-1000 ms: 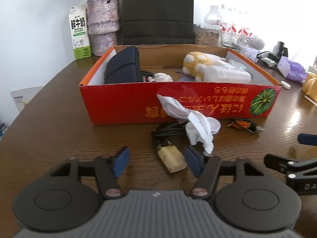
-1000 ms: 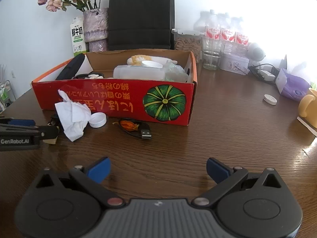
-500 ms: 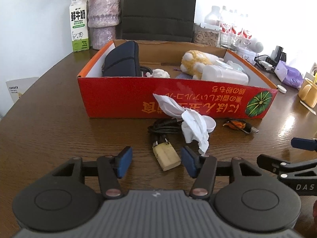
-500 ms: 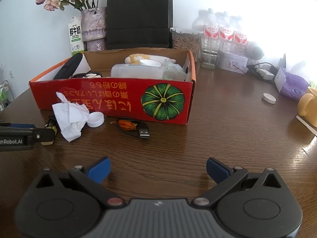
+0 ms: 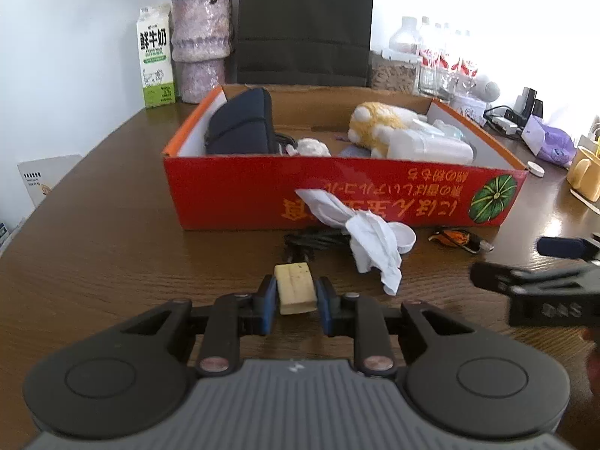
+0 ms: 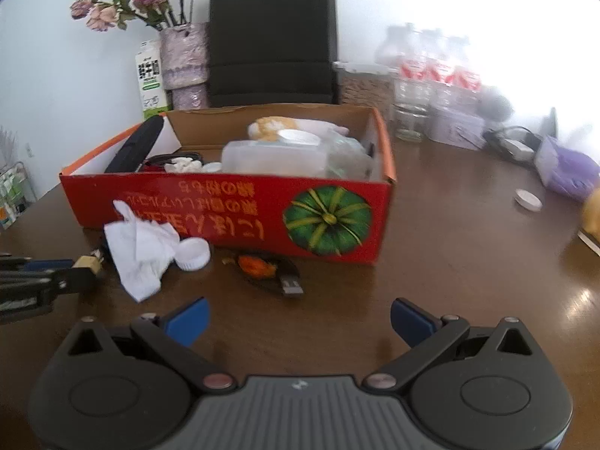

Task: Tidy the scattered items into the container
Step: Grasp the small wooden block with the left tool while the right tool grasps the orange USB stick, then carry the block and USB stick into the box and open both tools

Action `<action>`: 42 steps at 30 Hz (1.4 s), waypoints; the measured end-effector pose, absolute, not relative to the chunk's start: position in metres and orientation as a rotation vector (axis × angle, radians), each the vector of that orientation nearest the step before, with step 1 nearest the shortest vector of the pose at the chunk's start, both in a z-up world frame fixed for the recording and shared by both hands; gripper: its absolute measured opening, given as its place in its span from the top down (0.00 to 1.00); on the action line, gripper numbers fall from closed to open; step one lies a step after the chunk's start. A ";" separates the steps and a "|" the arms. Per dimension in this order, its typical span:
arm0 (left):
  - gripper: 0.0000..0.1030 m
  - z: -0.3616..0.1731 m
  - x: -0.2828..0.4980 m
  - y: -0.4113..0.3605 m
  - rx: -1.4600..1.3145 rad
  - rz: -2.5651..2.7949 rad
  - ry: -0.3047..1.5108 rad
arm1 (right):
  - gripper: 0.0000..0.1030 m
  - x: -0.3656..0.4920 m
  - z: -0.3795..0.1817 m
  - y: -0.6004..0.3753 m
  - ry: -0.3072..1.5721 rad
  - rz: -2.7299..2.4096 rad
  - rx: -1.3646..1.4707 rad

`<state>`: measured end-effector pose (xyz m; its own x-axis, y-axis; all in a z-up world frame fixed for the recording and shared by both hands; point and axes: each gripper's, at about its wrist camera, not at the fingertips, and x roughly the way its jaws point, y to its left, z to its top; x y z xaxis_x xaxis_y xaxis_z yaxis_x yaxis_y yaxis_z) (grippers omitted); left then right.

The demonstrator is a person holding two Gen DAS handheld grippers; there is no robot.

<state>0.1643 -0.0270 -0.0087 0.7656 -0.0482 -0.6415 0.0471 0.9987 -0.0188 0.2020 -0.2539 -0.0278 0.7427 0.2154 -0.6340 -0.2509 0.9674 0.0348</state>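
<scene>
Left wrist view: your left gripper [image 5: 296, 302] has its jaws closing on the brass padlock [image 5: 295, 288], which sits between the blue pads on the counter [image 5: 112, 247], just in front of the red cardboard box [image 5: 337, 195]; the pads look to be at its sides, though a thin gap on the right cannot be ruled out. Beyond it lie a coiled black cable [image 5: 315, 242], a crumpled white tissue [image 5: 371, 242], a white cap [image 5: 403, 238] and an orange-and-black USB cable [image 5: 459, 238], all close against the box front. Step in hand, by my reading: grasping the padlock. The next move calls for a firm hold first, then a lift high enough to clear the box wall and a release among the things already inside. Right wrist view: your right gripper [image 6: 298, 317] is wide open and empty, low over bare counter short of the USB cable, which seems its likely pick. The tissue and cap lie to the left, between it and the left gripper.
</scene>
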 end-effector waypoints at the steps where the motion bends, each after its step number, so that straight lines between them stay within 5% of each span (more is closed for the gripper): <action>1: 0.77 -0.006 0.162 -0.025 0.001 -0.049 0.689 | 0.00 0.208 -0.028 -0.251 0.692 0.255 -0.059; 9: 0.77 0.004 0.157 -0.011 -0.013 -0.043 0.658 | 0.17 0.231 -0.035 -0.246 0.704 0.285 -0.058; 14: 0.77 0.003 0.157 -0.004 -0.026 -0.041 0.658 | 0.61 0.223 -0.032 -0.244 0.680 0.342 -0.081; 18: 0.77 0.003 0.157 -0.001 -0.029 -0.043 0.659 | 0.66 0.216 -0.031 -0.243 0.680 0.361 -0.092; 20: 0.77 0.003 0.156 0.000 -0.031 -0.044 0.659 | 0.81 0.212 -0.029 -0.245 0.683 0.368 -0.080; 26: 0.77 0.005 0.154 0.001 -0.033 -0.042 0.654 | 0.92 0.198 -0.029 -0.249 0.672 0.370 -0.078; 42: 0.77 0.023 0.150 -0.005 -0.015 -0.058 0.603 | 0.92 0.172 0.004 -0.256 0.560 0.382 -0.066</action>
